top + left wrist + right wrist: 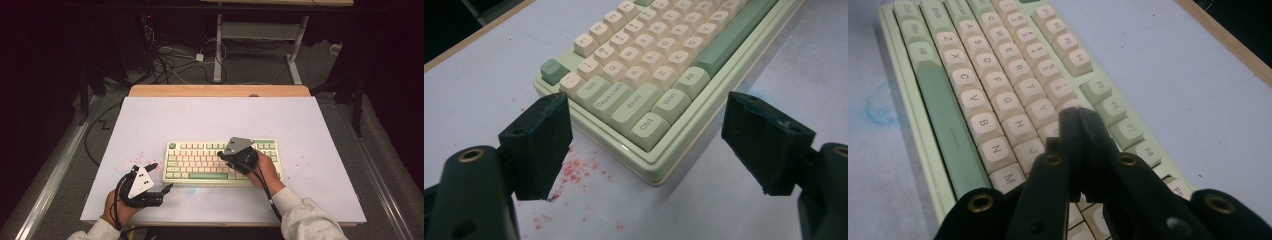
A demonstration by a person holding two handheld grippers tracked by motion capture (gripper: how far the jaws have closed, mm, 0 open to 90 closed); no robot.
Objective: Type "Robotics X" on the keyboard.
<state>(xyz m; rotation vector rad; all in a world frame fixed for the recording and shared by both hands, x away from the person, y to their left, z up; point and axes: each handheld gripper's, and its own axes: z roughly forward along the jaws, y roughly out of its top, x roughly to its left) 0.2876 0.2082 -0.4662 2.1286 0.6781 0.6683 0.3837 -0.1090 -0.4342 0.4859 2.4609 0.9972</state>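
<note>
The white-topped counter (pixel 150 125) with a pale wooden far edge carries a pale green keyboard (pixel 222 162) with cream and green plastic keycaps, lying flat. The right gripper (pixel 1079 120) is over the keyboard's middle rows; its fingers (pixel 1070 135) are pressed together with nothing between them, their tips down at the cream keys around the Y and U. The left gripper (pixel 644 145) sits just off the keyboard's near left corner, its fingers (pixel 541 145) spread wide and empty, the Ctrl key ahead between them. Small red specks (pixel 576 172) dot the counter beside the left finger
</note>
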